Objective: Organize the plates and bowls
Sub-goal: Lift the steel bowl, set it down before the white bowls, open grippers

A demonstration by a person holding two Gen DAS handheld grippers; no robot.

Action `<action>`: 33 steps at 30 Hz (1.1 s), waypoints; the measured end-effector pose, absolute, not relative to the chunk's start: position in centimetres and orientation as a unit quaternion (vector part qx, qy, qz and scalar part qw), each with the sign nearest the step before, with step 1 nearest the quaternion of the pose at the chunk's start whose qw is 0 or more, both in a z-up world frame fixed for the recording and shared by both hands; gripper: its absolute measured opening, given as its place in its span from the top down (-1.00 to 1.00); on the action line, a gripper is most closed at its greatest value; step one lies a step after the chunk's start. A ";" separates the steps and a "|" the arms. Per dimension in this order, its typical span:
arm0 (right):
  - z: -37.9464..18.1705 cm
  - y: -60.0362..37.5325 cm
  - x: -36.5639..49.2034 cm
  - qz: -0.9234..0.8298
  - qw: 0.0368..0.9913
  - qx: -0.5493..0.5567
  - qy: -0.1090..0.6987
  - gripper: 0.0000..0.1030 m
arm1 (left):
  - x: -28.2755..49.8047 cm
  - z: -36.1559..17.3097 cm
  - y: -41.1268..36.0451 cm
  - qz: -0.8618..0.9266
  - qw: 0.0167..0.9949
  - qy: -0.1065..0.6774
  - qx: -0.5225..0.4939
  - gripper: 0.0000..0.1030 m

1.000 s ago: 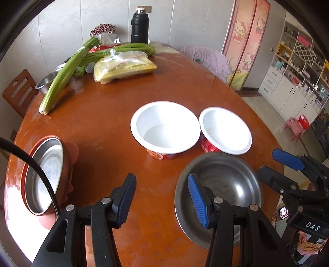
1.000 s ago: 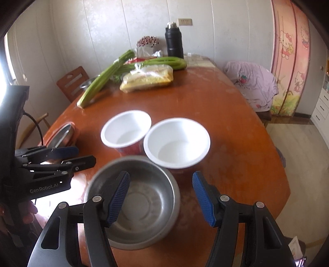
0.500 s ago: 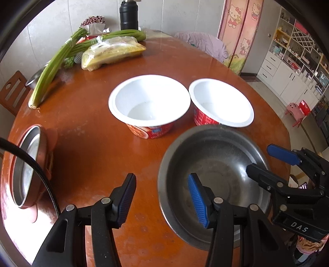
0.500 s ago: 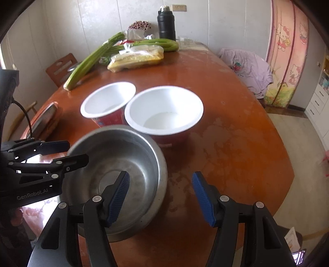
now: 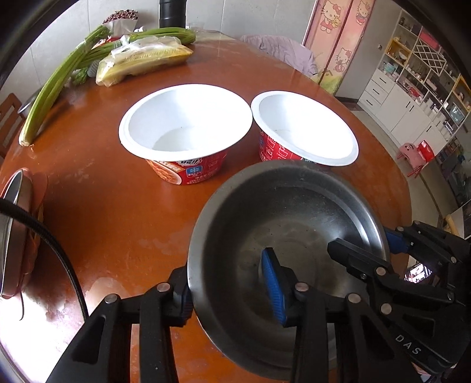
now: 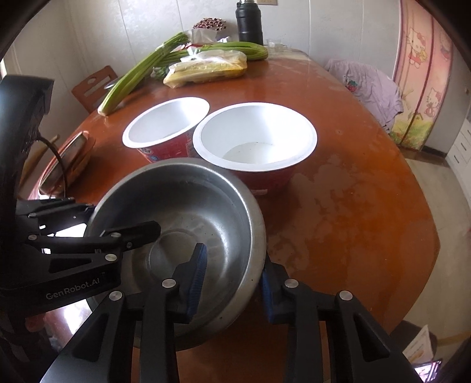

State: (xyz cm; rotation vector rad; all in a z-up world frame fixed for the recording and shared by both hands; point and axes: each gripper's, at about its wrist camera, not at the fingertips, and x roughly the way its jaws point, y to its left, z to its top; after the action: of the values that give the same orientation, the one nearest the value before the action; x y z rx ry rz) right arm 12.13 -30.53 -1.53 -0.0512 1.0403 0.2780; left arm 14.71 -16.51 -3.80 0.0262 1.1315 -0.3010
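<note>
I am clamping both tongs on the steel bowl at the near edge of the bench. My left tongs are closing over its left rim, one blue ribbed pad inside, the other outside. My right tongs are pressing together on its right rim. The bowl is round, dull and scuffed. Just beyond it two white-lined paper bowls with red printed walls are sitting rim to rim. Only the left view is showing white cabinets; the right view alone is showing the whole black flask. Near the far edge, long green stalks and a crinkled clear bag are lying.
</note>
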 end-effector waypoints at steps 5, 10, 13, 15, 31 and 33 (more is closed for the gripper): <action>-0.6 -30.1 11.5 0.141 0.860 -0.023 0.489 0.32 | 14.3 -3.1 -16.0 -0.142 0.836 0.530 0.005 0.19; 0.7 -29.3 10.8 0.156 0.865 -0.019 0.476 0.30 | 13.2 -1.6 -14.7 -0.134 0.846 0.516 0.002 0.19; 1.5 -28.3 10.2 0.164 0.869 -0.024 0.467 0.29 | 12.4 -0.9 -13.8 -0.127 0.851 0.509 0.001 0.19; 1.8 -27.5 9.8 0.173 0.869 -0.025 0.463 0.29 | 11.9 -0.8 -13.0 -0.120 0.853 0.507 -0.004 0.19; 0.8 -22.4 8.8 0.217 0.854 -0.046 0.471 0.29 | 9.9 -1.5 -7.8 -0.082 0.858 0.505 -0.039 0.18; 0.6 -22.3 8.9 0.216 0.852 -0.047 0.475 0.29 | 10.0 -1.7 -7.6 -0.084 0.857 0.507 -0.042 0.18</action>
State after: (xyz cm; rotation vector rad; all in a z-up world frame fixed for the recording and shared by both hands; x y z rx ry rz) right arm 8.86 -22.28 0.64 -0.0991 0.9989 0.4547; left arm 9.95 -7.59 -1.73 -0.0879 1.0658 -0.1758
